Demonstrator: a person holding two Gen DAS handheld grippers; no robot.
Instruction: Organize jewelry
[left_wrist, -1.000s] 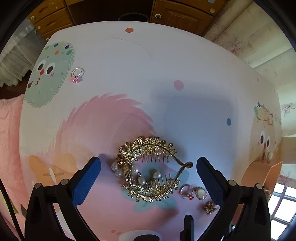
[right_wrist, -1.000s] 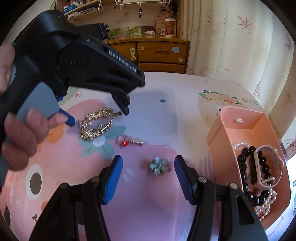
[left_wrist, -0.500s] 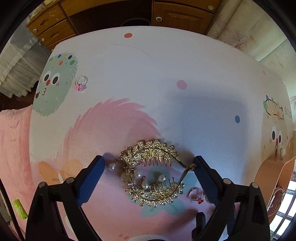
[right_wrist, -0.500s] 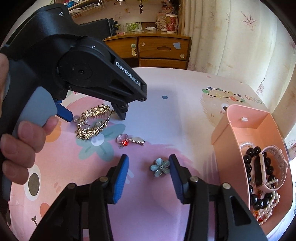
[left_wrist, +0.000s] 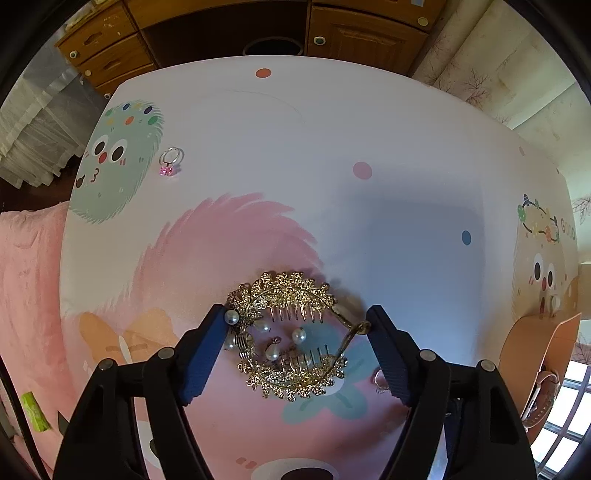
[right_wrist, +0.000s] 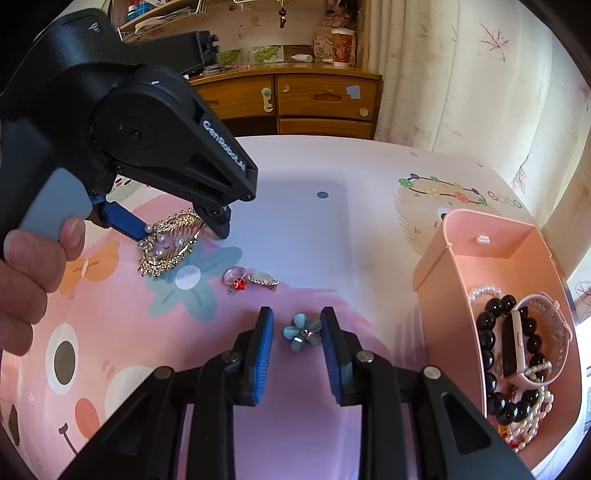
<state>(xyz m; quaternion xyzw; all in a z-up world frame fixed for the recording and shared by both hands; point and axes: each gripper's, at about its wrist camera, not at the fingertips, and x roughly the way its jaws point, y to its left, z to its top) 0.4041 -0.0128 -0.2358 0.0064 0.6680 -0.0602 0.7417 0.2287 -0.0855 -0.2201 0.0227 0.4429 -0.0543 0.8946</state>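
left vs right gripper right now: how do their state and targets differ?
The left gripper brackets the gold hair comb with wide-open jaws; the right gripper flanks the blue flower brooch with jaws set much narrower. The comb spans nearly the whole gap and seems to touch a pad; the brooch sits free, with a gap on each side. Both are low over the table mat and neither has clamped yet.

Wooden drawers (right_wrist: 325, 101) stand beyond the cartoon-print table (left_wrist: 295, 147).
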